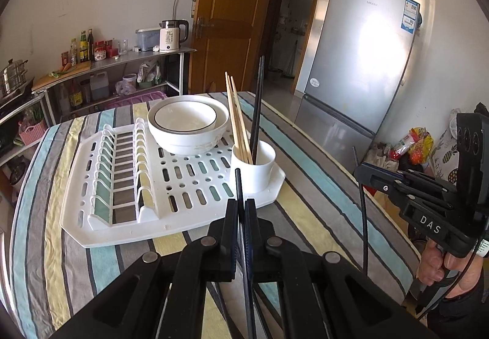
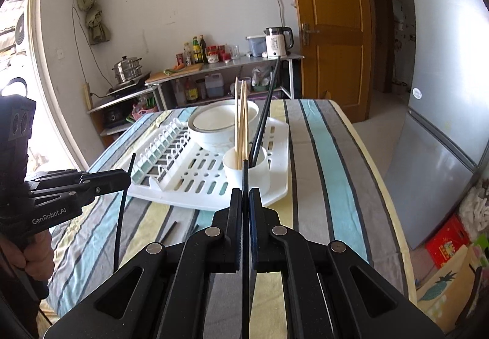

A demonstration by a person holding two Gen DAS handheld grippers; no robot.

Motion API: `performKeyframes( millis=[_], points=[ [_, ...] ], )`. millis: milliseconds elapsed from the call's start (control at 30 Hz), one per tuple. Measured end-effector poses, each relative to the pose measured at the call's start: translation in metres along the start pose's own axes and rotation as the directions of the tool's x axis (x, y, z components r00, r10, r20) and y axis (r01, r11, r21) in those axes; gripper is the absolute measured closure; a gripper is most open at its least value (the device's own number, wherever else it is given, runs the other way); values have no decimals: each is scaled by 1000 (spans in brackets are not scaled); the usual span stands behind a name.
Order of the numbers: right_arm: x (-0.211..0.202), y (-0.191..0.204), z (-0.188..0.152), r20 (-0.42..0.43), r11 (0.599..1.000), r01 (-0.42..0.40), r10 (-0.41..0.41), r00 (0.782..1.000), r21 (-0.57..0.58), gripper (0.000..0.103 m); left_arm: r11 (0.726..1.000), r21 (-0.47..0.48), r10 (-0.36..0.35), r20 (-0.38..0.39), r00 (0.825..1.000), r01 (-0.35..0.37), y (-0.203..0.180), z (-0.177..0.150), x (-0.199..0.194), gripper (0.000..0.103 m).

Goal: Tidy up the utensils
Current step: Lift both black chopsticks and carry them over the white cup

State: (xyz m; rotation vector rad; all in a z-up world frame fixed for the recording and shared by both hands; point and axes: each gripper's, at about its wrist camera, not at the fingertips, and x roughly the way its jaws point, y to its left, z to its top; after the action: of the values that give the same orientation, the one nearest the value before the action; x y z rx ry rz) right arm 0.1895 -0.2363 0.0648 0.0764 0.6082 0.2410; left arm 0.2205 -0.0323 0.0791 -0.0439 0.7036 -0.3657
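While L gripper (image 1: 241, 201) & R gripper (image 2: 245, 190) each clamp a black chopstick (image 1: 239, 186), white cup (image 1: 253, 166) holds others

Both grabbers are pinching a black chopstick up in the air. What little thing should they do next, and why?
Probably carry them over the white cup and lower them in. The left gripper and right gripper are each shut on a black chopstick, held above the striped tablecloth. The cup on the drying rack already holds wooden chopsticks and black ones, so these likely belong there too.
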Motion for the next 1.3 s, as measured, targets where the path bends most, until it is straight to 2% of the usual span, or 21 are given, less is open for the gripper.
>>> performKeyframes(
  millis=[233,467,933,1300],
  points=[
    [-35,12,9,87,1000,-1,3,996,-17,99,1000,14,-17,81,997,16,-8,11,-40,100],
    [-49,19,10,124,1000,-3,6,992,-20,99,1000,20,-18,121,993,16,-11,15,-63,100],
    [-55,18,15,147,1000,-6,10,989,-23,99,1000,15,-16,127,992,14,-9,21,-63,100],
    [-56,18,24,159,999,-6,12,987,-33,99,999,40,-20,127,992,15,-12,37,-61,100]
  ],
)
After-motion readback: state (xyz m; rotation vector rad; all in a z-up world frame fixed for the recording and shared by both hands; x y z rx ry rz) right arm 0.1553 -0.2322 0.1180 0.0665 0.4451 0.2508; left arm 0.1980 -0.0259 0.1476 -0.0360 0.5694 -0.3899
